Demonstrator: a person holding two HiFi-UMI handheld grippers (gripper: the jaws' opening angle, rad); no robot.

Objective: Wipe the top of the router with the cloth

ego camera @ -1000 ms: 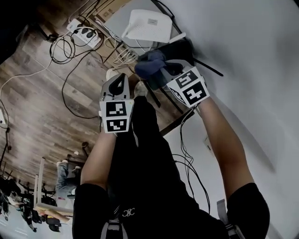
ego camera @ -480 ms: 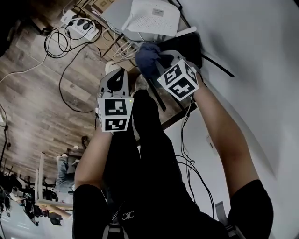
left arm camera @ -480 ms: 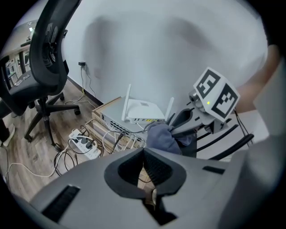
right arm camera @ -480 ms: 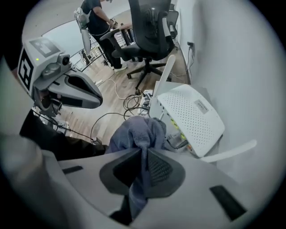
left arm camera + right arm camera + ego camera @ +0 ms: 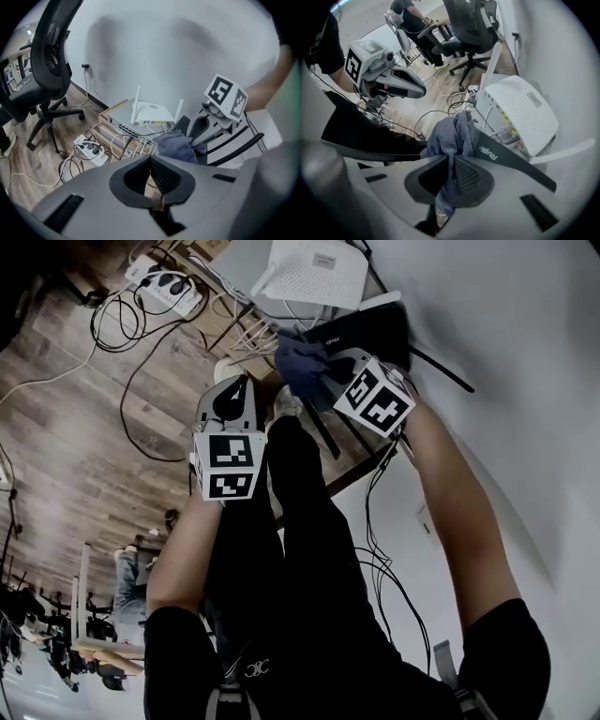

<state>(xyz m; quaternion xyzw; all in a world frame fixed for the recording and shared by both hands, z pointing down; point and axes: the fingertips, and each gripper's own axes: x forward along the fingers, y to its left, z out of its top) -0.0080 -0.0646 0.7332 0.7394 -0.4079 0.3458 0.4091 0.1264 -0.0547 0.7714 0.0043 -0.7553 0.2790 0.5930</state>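
A white router (image 5: 309,268) with upright antennas stands on a grey switch; it also shows in the right gripper view (image 5: 520,112) and the left gripper view (image 5: 152,112). Just in front of it lies a flat black router (image 5: 370,329) (image 5: 511,164). My right gripper (image 5: 451,159) (image 5: 328,376) is shut on a blue-grey cloth (image 5: 452,133) (image 5: 298,367) (image 5: 178,145). The bunched cloth rests against the black router's near end. My left gripper (image 5: 151,161) (image 5: 232,404) hangs to the left, shut with nothing in it, short of both routers.
Several cables and a white power strip (image 5: 164,282) (image 5: 91,150) lie on the wooden floor at the left. The grey switch (image 5: 119,122) bristles with plugged cables. A black office chair (image 5: 47,61) stands further left. A white wall (image 5: 506,334) runs along the right.
The right gripper with the cloth slid a little left, then back right over the black router's end. The left gripper has barely moved. The head view tilted slightly.
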